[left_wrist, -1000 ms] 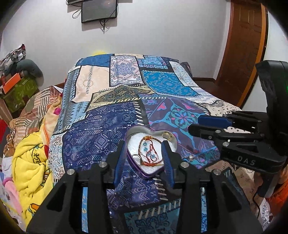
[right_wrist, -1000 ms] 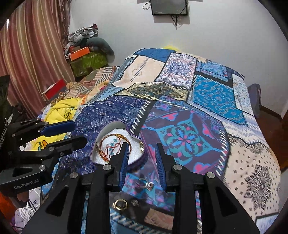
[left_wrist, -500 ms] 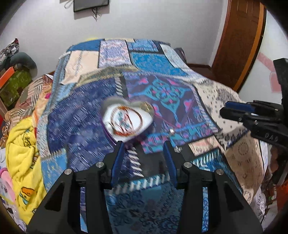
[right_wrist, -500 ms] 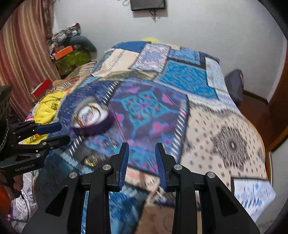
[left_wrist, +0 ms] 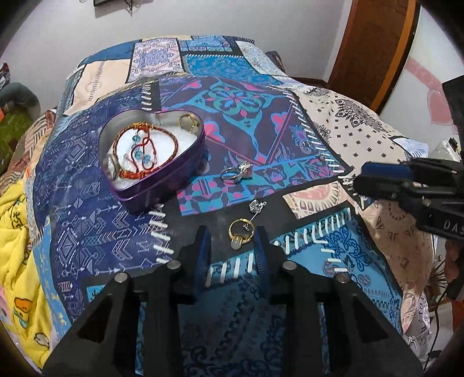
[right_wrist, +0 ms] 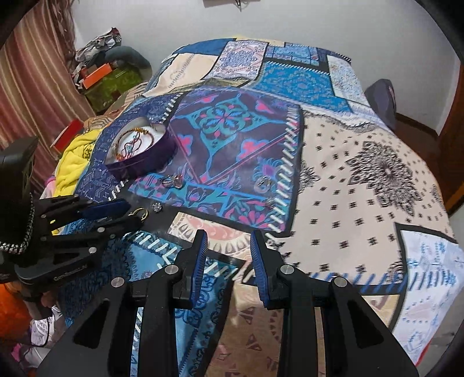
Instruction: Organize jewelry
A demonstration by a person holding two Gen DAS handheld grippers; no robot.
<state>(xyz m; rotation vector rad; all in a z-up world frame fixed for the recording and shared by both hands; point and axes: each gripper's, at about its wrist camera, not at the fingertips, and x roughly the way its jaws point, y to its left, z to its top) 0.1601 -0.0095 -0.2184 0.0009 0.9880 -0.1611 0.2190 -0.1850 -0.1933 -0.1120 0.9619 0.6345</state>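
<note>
Hovering my left tool (left_wrist: 230, 249), released, just over the gold ring (left_wrist: 241, 232) on the bed (left_wrist: 362, 136); my right tool (right_wrist: 228, 255) hangs released too.

A bed (right_wrist: 362, 162) covered by a patchwork bedspread (left_wrist: 240, 98) in blues, purples and cream fills most of the room. Behind its far edge rises a plain white wall (left_wrist: 232, 17). A brown wooden door (left_wrist: 374, 43) stands off the far right corner. Striped reddish curtains (right_wrist: 26, 75) hang on the left, beside a heap of clothes and boxes (right_wrist: 107, 66). A yellow blanket (left_wrist: 14, 246) lies along the bed's left edge.
</note>
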